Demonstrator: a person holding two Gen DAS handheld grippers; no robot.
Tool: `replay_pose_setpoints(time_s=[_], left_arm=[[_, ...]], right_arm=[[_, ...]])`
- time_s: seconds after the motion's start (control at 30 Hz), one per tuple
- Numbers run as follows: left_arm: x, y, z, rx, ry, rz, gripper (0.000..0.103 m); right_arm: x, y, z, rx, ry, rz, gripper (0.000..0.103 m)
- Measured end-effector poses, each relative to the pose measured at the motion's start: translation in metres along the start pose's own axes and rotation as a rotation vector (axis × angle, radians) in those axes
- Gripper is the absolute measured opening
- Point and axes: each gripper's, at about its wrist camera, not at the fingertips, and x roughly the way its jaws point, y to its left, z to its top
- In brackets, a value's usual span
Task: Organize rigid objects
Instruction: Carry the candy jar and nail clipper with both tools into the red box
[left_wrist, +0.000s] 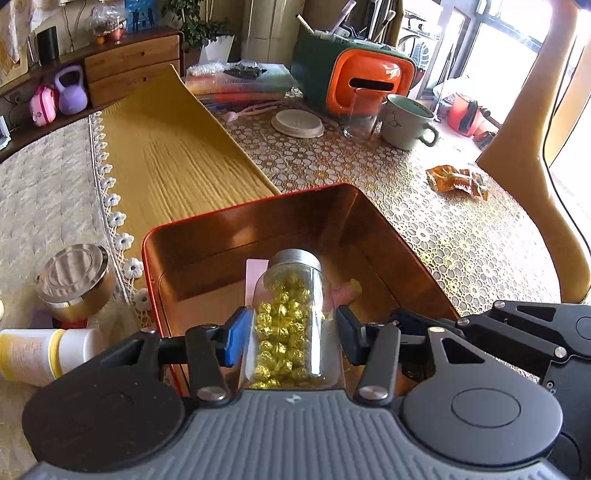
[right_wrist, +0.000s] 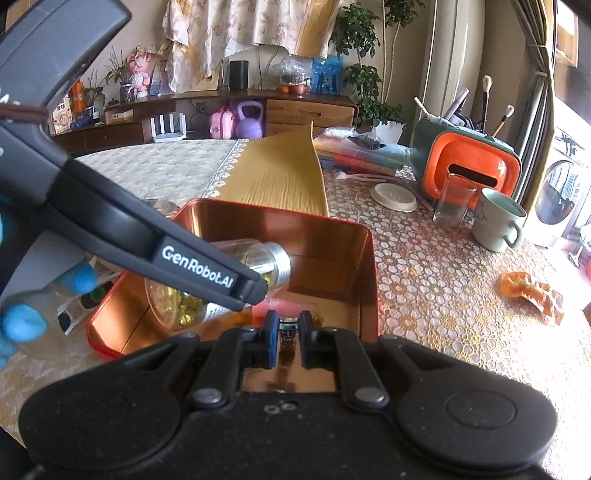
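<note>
Left tongs (left_wrist: 291, 328) clamped on a clear jar (left_wrist: 293, 325) of gold-wrapped pieces, blue pad on one flank, black pad on the other, both pressed to the glass. Jar tilted forward and down, silver cap (left_wrist: 294, 258) leading, hanging inside the open copper-lined tin (left_wrist: 207, 236); base of jar cut off behind the tongs' own body. Beyond the cap, on the tin floor: a pale pink slip (left_wrist: 256, 271), mostly hidden by the jar, and something pink with a yellow bit just right of it, too blurred to name.

Right tongs (right_wrist: 288, 330) nearly closed, pinching a small dark item (right_wrist: 287, 334) at the tin's near wall; only a sliver shows between the pads, possibly a tiny bottle or figure. Left of and above these tongs, the other tool's black finger crosses the frame and covers the jar's middle. Blue-gloved fingertips (right_wrist: 83, 278) at far left, cut by the edge.

Left of the left tongs, outside the tin: round metal-lidded canister (left_wrist: 74, 277) and a white-and-yellow bottle (left_wrist: 48, 356) lying flat, half cropped. Far ahead right: mug (left_wrist: 406, 122), glass tumbler (left_wrist: 360, 123), orange wrappers (left_wrist: 458, 181).
</note>
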Motion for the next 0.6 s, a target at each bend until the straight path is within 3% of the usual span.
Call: replay_pose_setpoints(time_s=[0.37,0.6], left_arm=[[0.011,0.001,-0.007,-0.003,0.061,-0.001,0.050],[0.004,-0.003,-0.010,0.023,0.036,0.005,0.050]], right_arm=[[-0.004,0.002,-0.006,-0.011,0.031,0.010,0.014],[-0.004,0.004,-0.007,-0.012,0.061,0.004,0.020]])
